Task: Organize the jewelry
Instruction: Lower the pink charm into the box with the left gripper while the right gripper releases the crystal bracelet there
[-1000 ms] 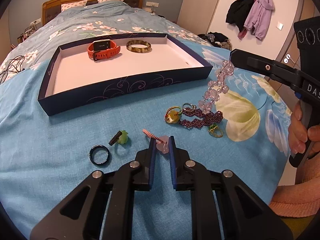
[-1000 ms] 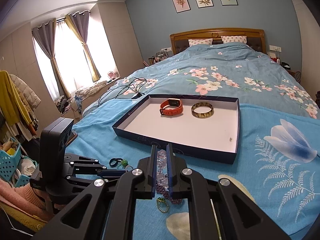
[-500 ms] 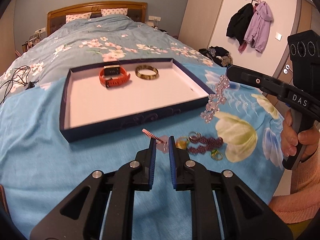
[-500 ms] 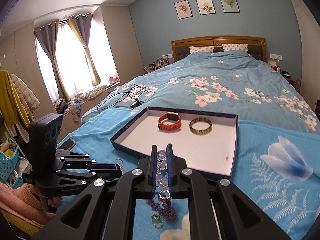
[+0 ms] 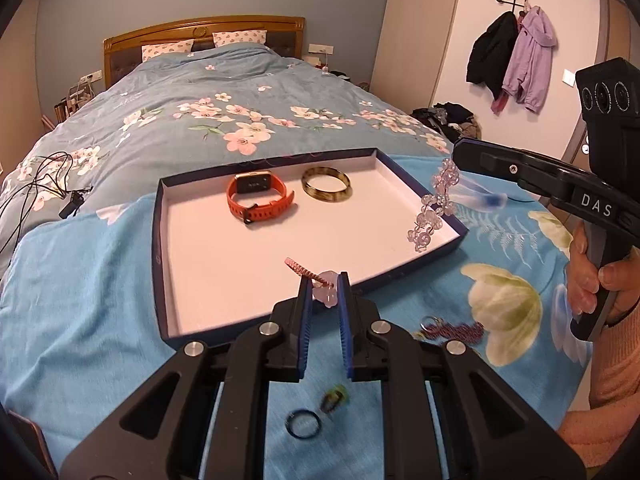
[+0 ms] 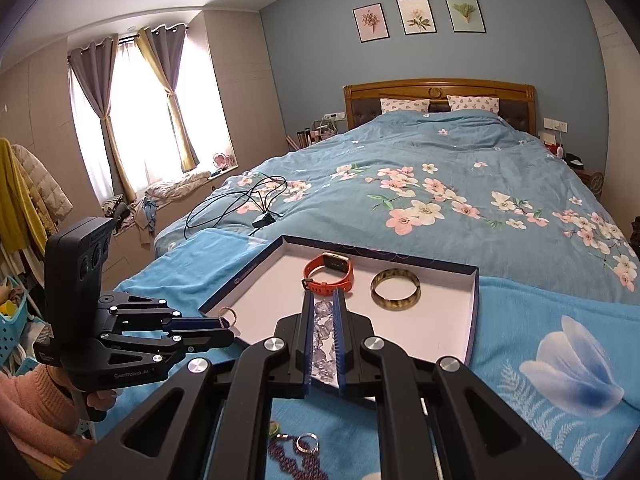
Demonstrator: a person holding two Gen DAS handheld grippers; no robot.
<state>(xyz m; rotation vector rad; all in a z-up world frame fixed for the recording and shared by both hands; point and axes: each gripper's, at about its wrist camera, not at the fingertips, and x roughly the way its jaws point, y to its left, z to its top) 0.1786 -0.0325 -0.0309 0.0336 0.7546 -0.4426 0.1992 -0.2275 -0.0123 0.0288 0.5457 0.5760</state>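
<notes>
Blue floral bedding covers the bed (image 5: 224, 120), with a lighter blue blanket (image 5: 80, 280) spread over its near end, and on that blanket sits a shallow dark-blue tray (image 5: 158, 240) with a white floor. Inside the tray, toward its far edge, an orange watch (image 5: 260, 200) lies just beside a tortoiseshell bangle (image 5: 325, 189), the two apart.

In the left wrist view, the left gripper (image 5: 325, 280) is clamped on a pale pink pendant (image 5: 327, 292), whose braided pink cord (image 5: 300, 268) sticks up and to the left over the tray's near edge. The right gripper (image 6: 322, 300) is closed on a string of clear crystal beads (image 5: 434, 208); in the left view the beads hang from its tip above the tray's right-hand corner, clear of the tray floor. A person's hand (image 5: 588, 280) grips that tool's handle.

On the blanket nearer than the tray lie a dark ring (image 5: 303, 424) and, close to it, a small green-and-dark piece (image 5: 334, 398), blurred. Further right, a dark red beaded chain (image 5: 456, 330) rests with a small metal ring (image 5: 427, 321) at its end
</notes>
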